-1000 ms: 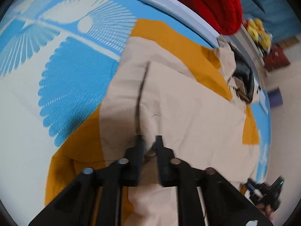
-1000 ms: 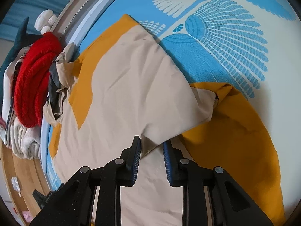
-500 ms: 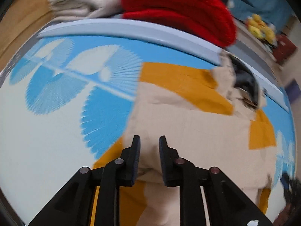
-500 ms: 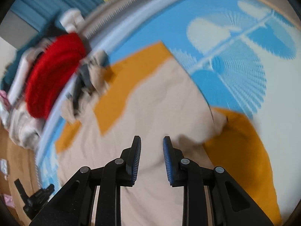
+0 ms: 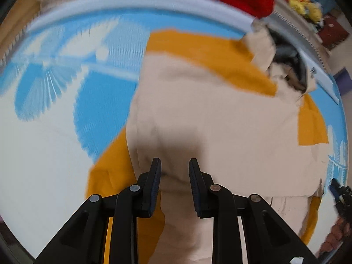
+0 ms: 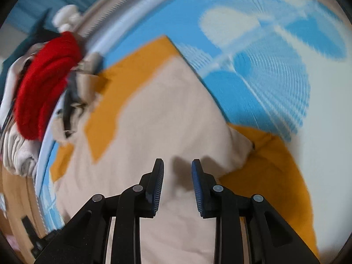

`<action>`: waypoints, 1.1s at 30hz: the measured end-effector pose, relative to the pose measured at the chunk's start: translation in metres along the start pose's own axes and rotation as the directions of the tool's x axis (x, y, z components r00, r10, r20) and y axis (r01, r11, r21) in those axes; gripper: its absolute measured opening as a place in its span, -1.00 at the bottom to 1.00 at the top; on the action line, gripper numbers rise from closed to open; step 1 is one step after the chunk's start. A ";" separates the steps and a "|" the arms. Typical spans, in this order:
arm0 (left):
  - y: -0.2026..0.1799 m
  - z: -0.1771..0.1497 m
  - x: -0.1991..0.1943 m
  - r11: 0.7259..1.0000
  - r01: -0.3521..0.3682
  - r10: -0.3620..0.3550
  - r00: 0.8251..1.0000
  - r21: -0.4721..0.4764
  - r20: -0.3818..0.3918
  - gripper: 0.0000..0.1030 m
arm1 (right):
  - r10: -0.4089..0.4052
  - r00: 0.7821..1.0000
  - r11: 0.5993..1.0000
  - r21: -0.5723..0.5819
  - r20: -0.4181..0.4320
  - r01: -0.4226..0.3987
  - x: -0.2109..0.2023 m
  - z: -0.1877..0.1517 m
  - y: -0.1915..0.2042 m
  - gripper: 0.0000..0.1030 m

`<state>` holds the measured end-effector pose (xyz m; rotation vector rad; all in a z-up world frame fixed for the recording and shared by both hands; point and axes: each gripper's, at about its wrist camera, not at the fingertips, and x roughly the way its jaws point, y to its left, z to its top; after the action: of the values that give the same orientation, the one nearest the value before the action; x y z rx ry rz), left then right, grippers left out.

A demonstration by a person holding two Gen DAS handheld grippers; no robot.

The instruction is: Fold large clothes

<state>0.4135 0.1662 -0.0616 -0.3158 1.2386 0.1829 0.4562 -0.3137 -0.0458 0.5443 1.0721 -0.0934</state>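
A large beige and mustard-yellow garment (image 5: 215,118) lies spread on a blue and white patterned sheet (image 5: 55,101); it also shows in the right wrist view (image 6: 167,118). My left gripper (image 5: 175,165) is open and empty, just above the garment's beige lower part. My right gripper (image 6: 177,165) is open and empty above the beige cloth, with a mustard sleeve (image 6: 270,171) to its right. Both views are motion-blurred.
A red knit item (image 6: 44,83) and other folded clothes (image 6: 15,149) are piled at the bed's far edge. The grey-blue bed rim (image 5: 154,0) runs behind the garment. Yellow plush toys (image 5: 303,2) sit beyond. The other gripper (image 5: 340,198) shows at the right edge.
Both grippers let go of the beige cloth, opened, and lifted back; the folded cloth now lies flat on the garment.
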 end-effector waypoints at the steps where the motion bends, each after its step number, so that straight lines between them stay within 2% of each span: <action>1: -0.004 0.001 -0.009 1.000 0.001 -0.002 0.999 0.020 0.042 -0.56 | -0.021 0.999 0.997 -0.071 0.043 0.024 -0.011 0.000 0.012 -0.46; 5: -0.016 0.000 -0.035 0.996 -0.005 -0.009 0.987 0.089 0.163 -0.47 | -0.082 0.981 0.958 -0.257 0.176 0.126 -0.041 -0.004 0.043 -0.46; 7: -0.019 -0.005 -0.049 0.994 0.002 -0.025 0.977 0.106 0.210 -0.27 | -0.082 0.974 0.942 -0.301 0.212 0.145 -0.055 -0.009 0.050 -0.46; 10: -0.024 -0.011 -0.063 0.992 0.019 -0.049 0.966 0.122 0.252 -0.12 | -0.063 0.964 0.924 -0.351 0.259 0.155 -0.079 -0.020 0.059 -0.46; 14: -0.034 -0.026 -0.085 0.982 0.003 -0.068 0.936 0.187 0.345 -0.05 | -0.015 0.955 0.912 -0.386 0.297 0.135 -0.103 -0.031 0.066 -0.45; 16: -0.039 -0.033 -0.096 0.975 -0.021 -0.070 0.913 0.220 0.401 -0.02 | 0.017 0.952 0.917 -0.384 0.307 0.108 -0.113 -0.033 0.064 -0.43; 17: -0.043 -0.037 -0.104 0.970 -0.041 -0.070 0.896 0.240 0.438 -0.02 | 0.023 0.950 0.918 -0.382 0.311 0.103 -0.117 -0.034 0.064 -0.43; 21: -0.050 -0.040 -0.126 0.962 -0.021 -0.114 0.876 0.273 0.469 -0.02 | 0.064 0.942 0.924 -0.376 0.331 0.070 -0.136 -0.032 0.064 -0.42; 25: -0.051 -0.033 -0.147 0.960 0.030 -0.157 0.883 0.280 0.443 -0.05 | 0.083 0.933 0.927 -0.370 0.351 0.056 -0.151 -0.020 0.067 -0.41; 26: -0.053 -0.026 -0.148 0.965 0.028 -0.142 0.890 0.260 0.434 -0.05 | 0.083 0.932 0.927 -0.372 0.352 0.058 -0.152 -0.017 0.068 -0.41; 29: -0.070 0.008 -0.132 0.974 0.013 -0.096 0.927 0.226 0.362 -0.07 | 0.035 0.940 0.922 -0.373 0.340 0.100 -0.148 -0.006 0.067 -0.41; 33: -0.100 0.060 -0.108 0.975 0.006 -0.078 0.945 0.224 0.316 -0.07 | -0.004 0.963 0.922 -0.372 0.270 0.108 -0.129 0.004 0.059 -0.41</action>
<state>0.4629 0.0959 0.0716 -0.1125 0.9144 0.0553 0.4158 -0.2882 0.0876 0.1382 0.8151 -0.0042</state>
